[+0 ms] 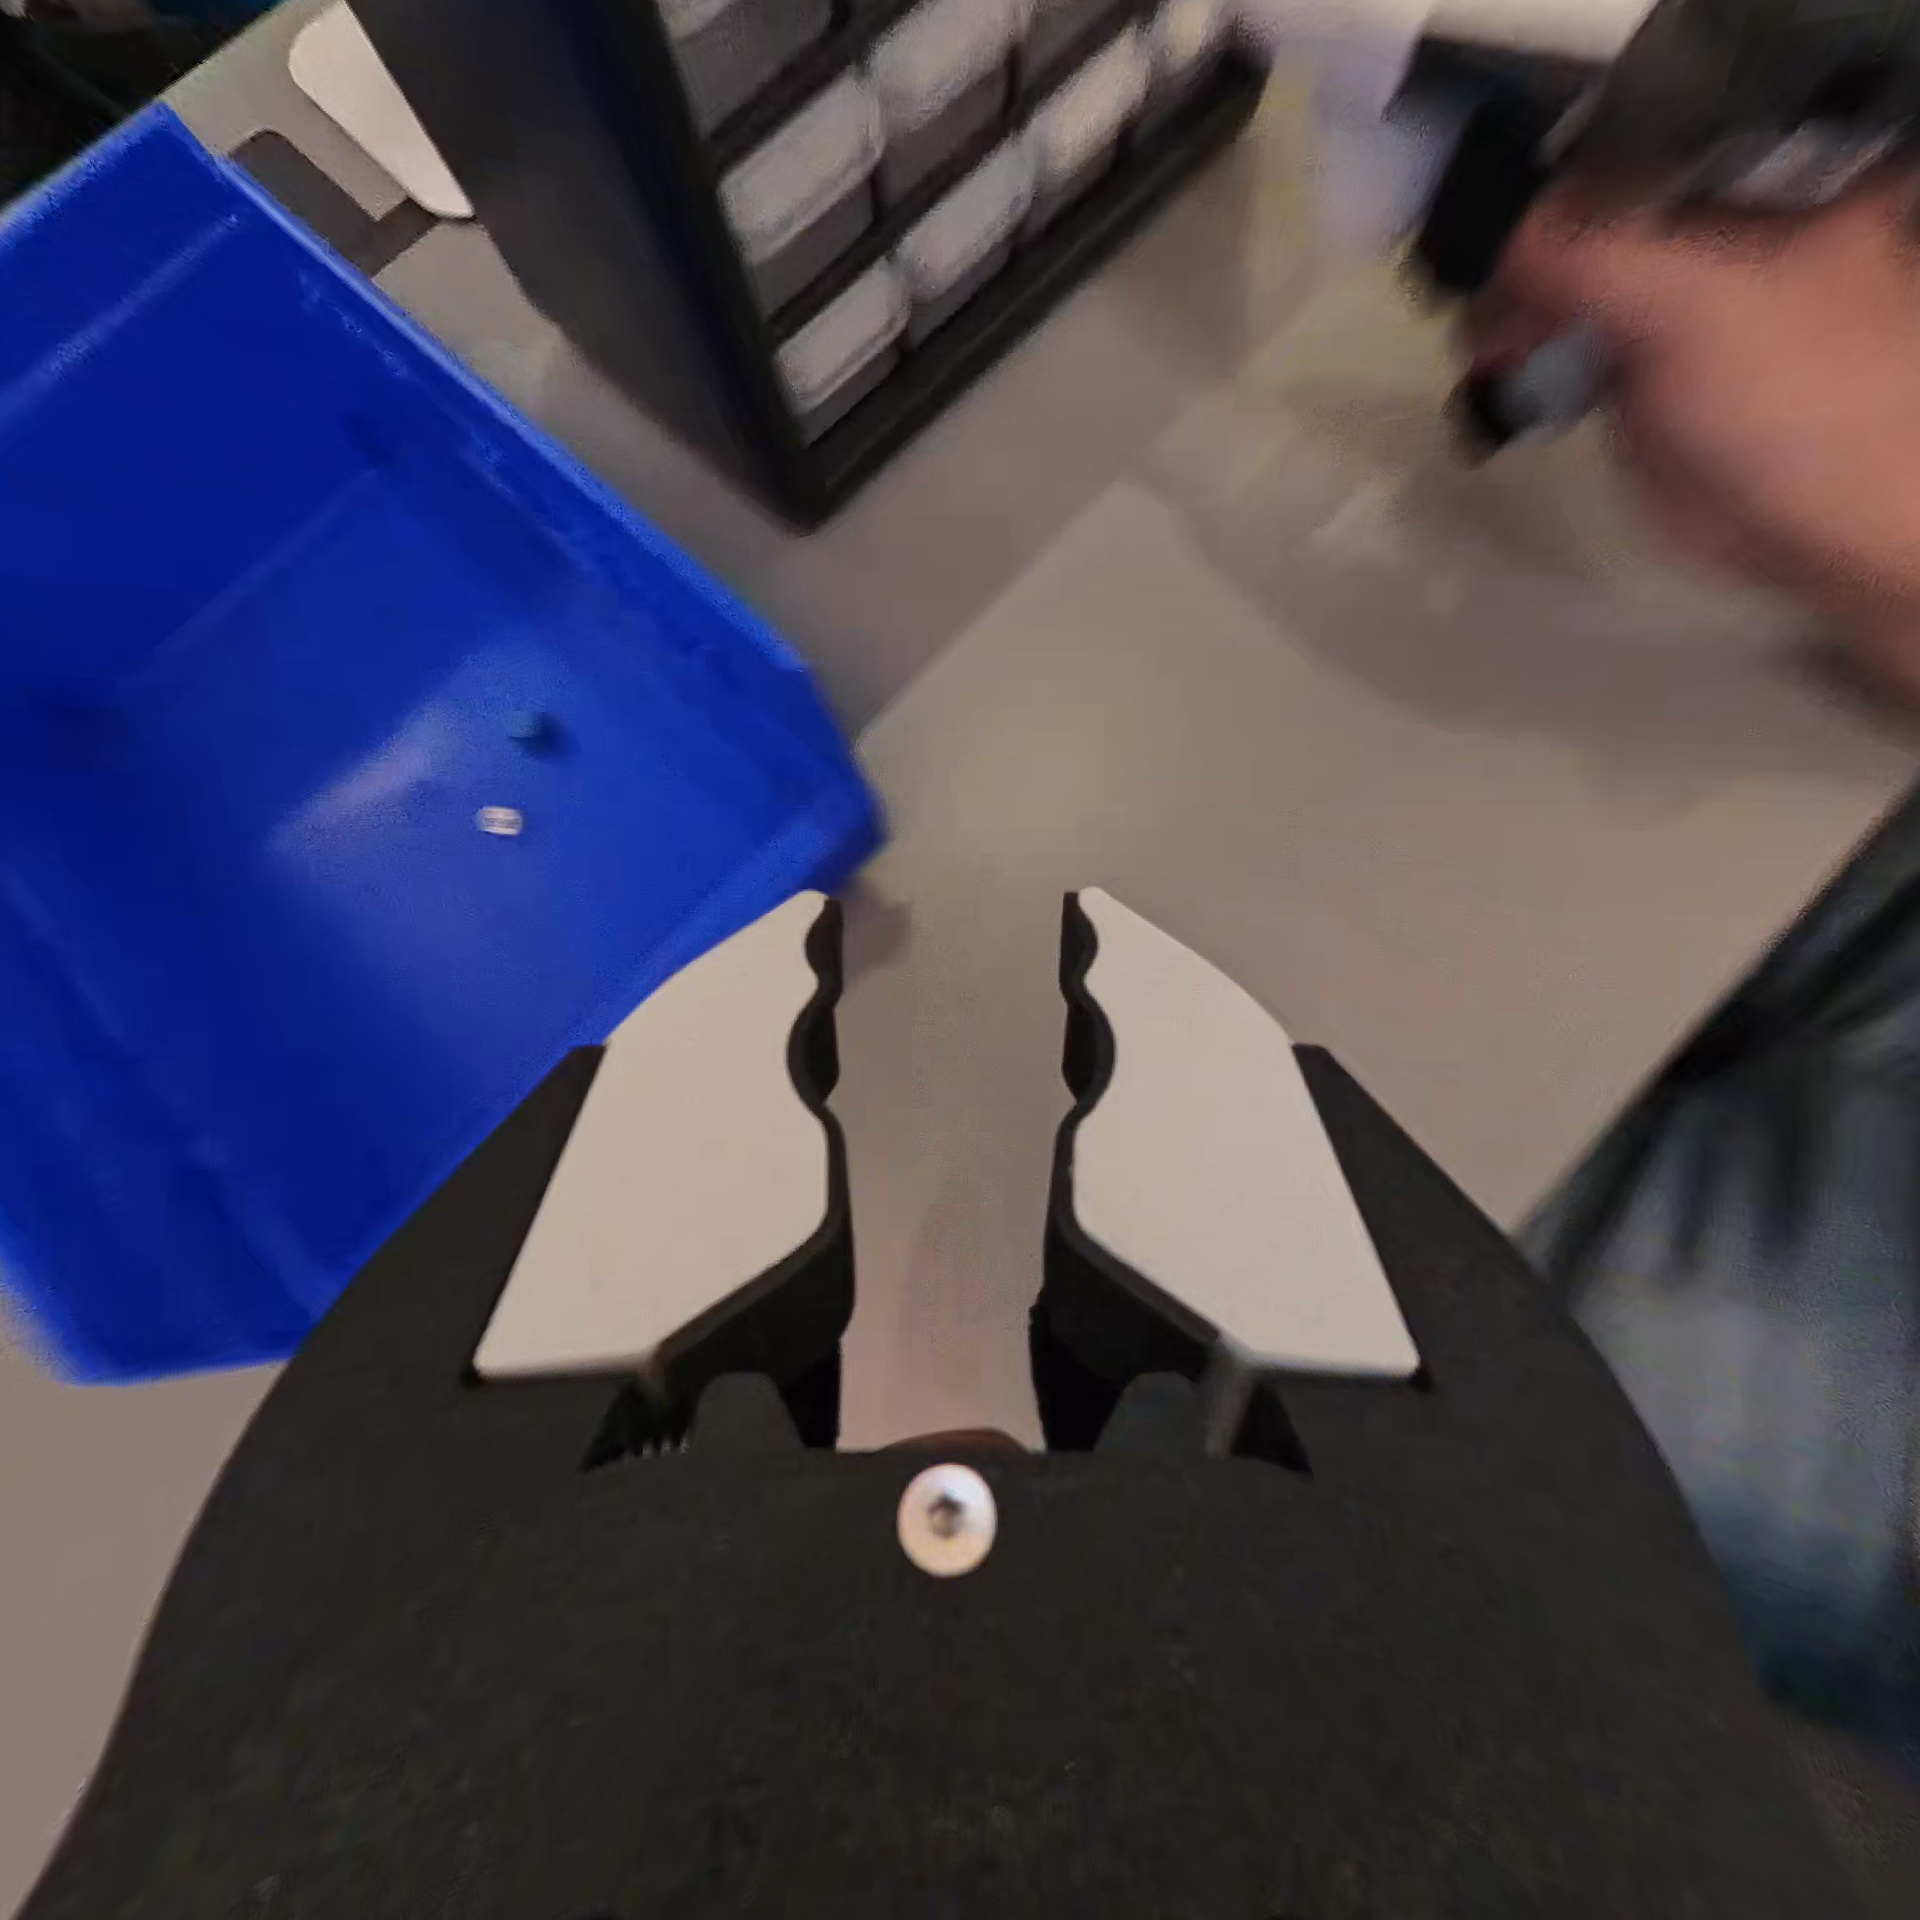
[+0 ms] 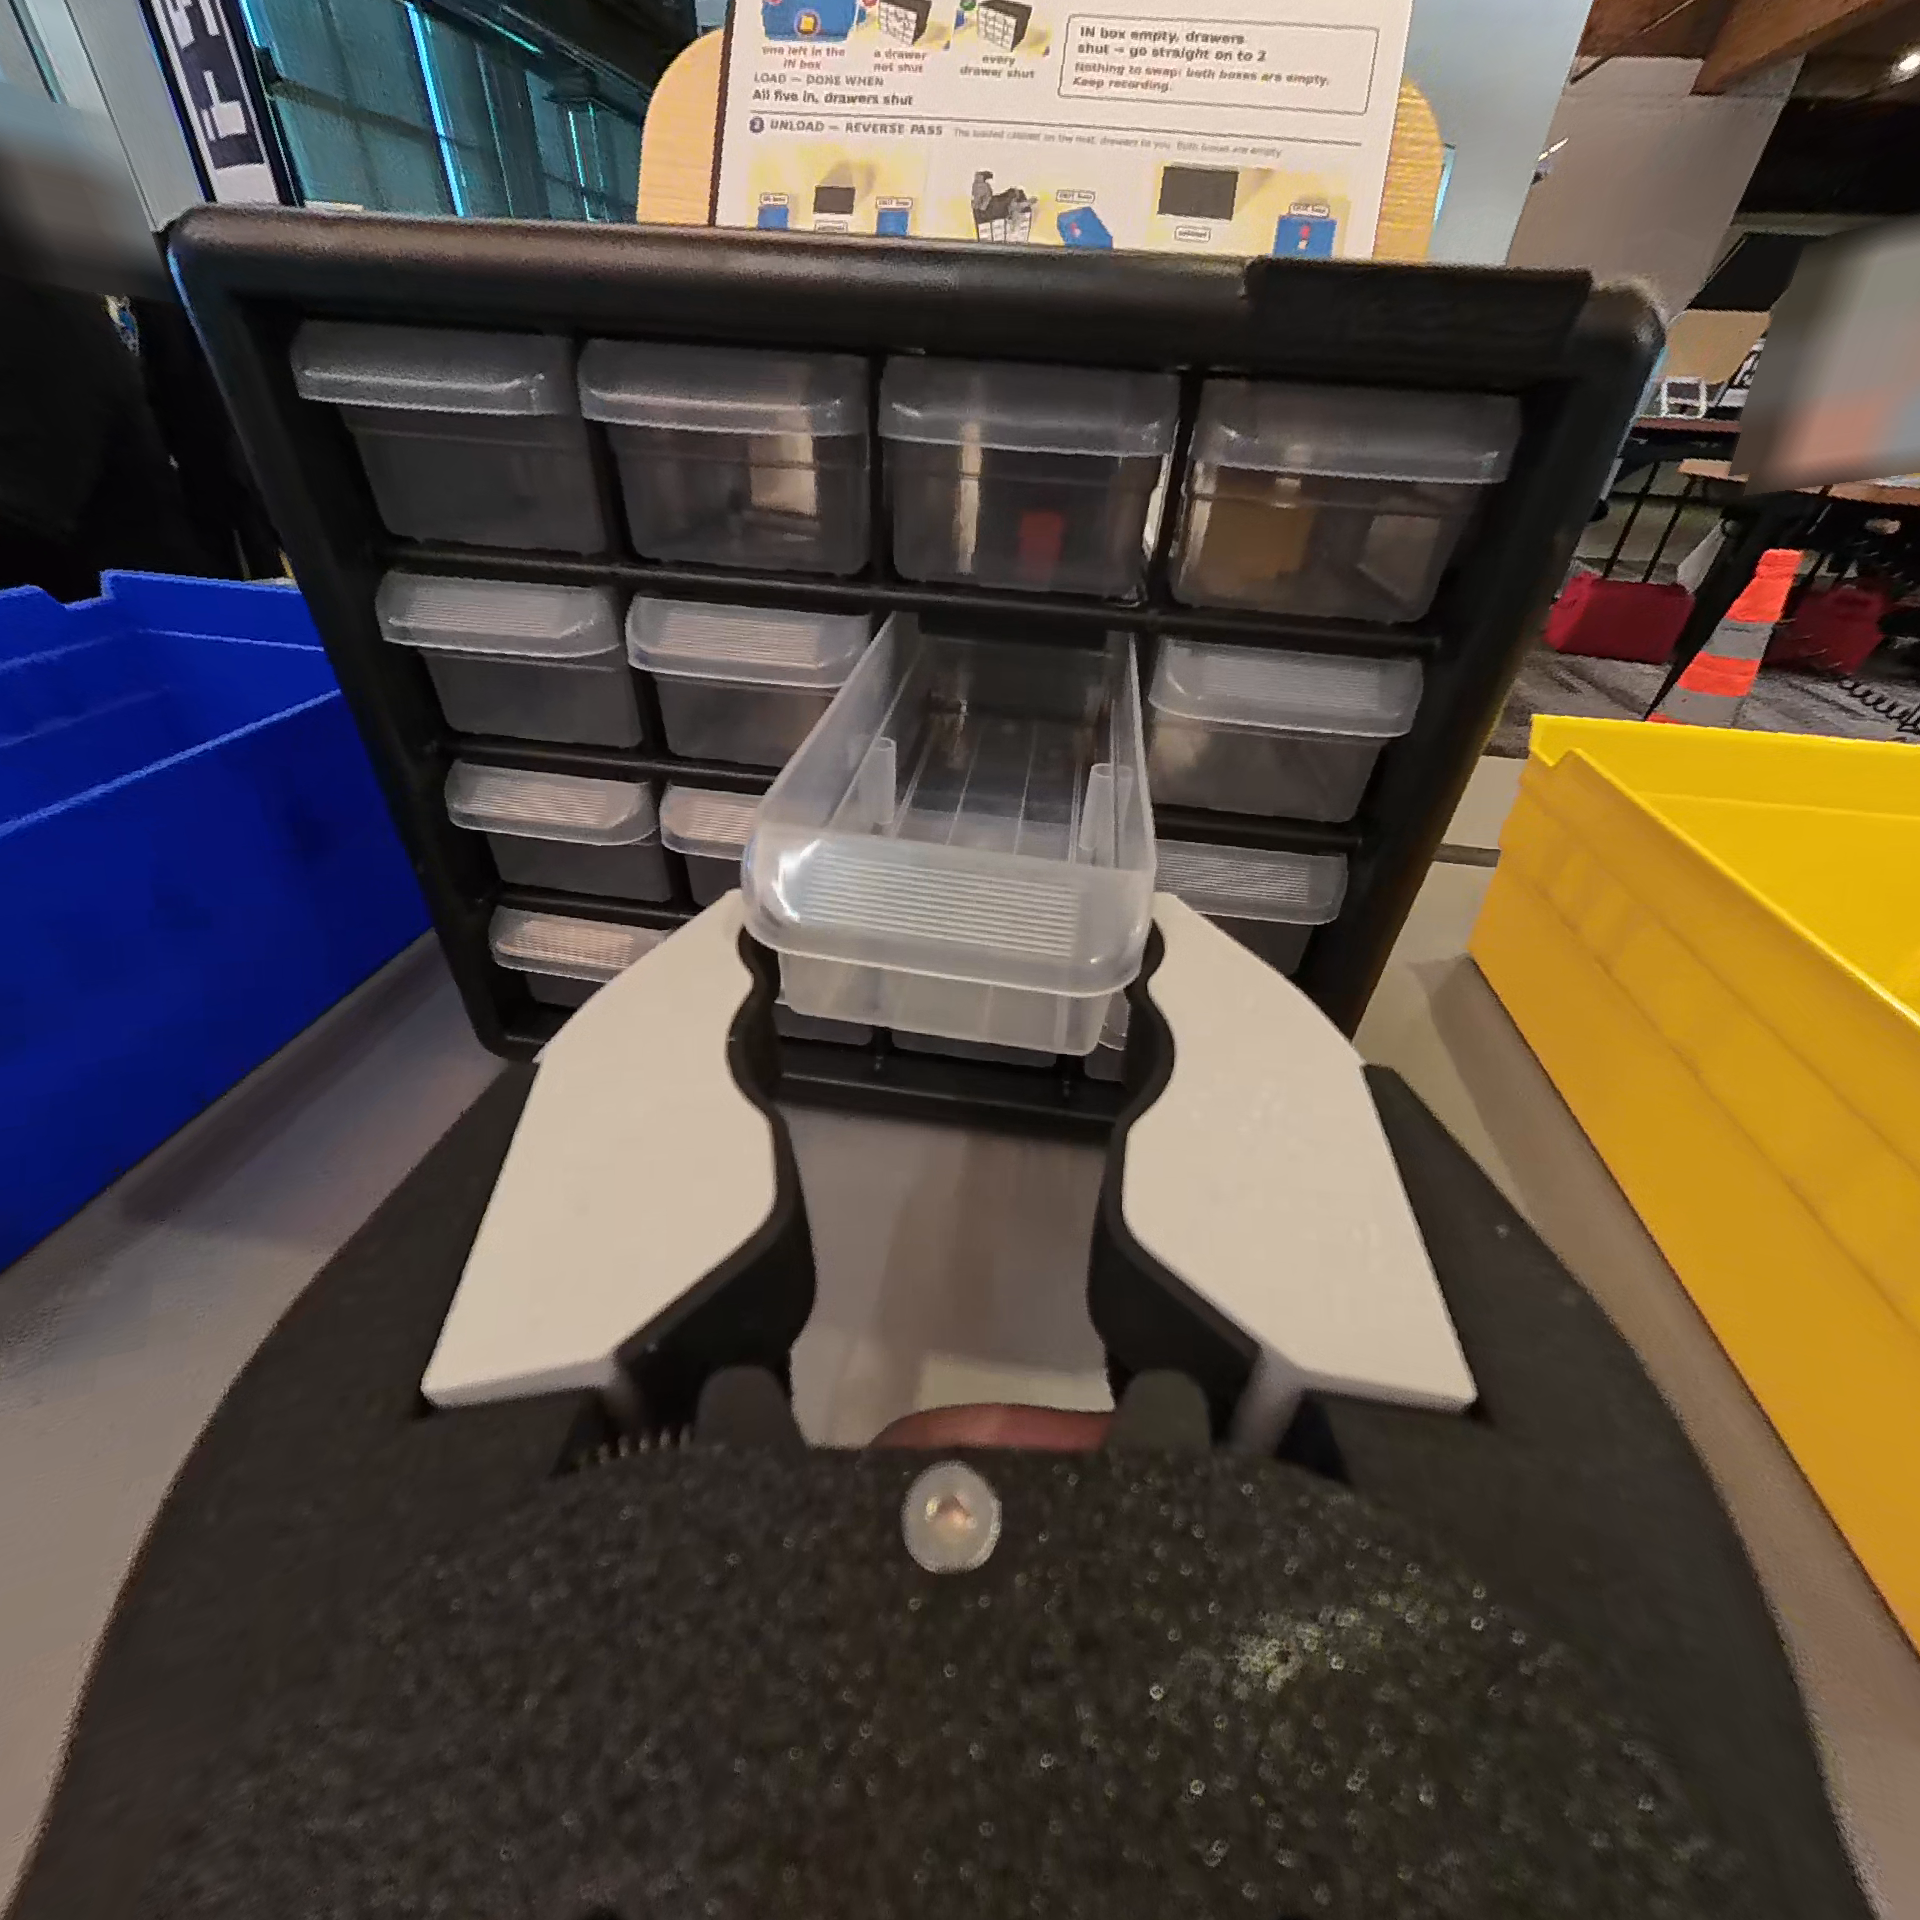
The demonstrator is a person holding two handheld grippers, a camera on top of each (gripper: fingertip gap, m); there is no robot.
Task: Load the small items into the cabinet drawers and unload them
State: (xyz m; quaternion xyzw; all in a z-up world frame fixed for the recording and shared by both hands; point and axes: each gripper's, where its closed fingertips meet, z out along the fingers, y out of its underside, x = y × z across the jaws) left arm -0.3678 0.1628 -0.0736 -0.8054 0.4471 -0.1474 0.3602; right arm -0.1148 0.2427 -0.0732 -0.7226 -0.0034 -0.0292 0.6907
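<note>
In the right wrist view the black cabinet [image 2: 727, 281] of clear drawers faces me. One drawer [image 2: 956, 810] in the second row is pulled out, with a small dark item [image 2: 948, 712] at its back. My right gripper [image 2: 948, 935] is shut on the front of this drawer, a finger against each side. In the blurred left wrist view my left gripper [image 1: 945, 914] is open and empty above the table, beside the corner of the blue bin [image 1: 312, 623]. In the bin lie a small dark item [image 1: 532, 730] and a small pale item [image 1: 499, 821]. The cabinet [image 1: 883, 208] stands farther off.
A blue bin [image 2: 156, 831] stands left of the cabinet and a yellow bin [image 2: 1714, 987] right of it. A top-row drawer holds a red item [image 2: 1039, 535]. A poster [image 2: 1039, 125] stands behind. A person's blurred hand [image 1: 1714, 416] is at the right of the left view. About 25 centimeters separates my left fingertips from my right. My right gripper is the nearer one to the cabinet [image 1: 883, 208]: about 10 centimeters, against 25 centimeters. Look for it in the right wrist view [image 2: 676, 904] too.
</note>
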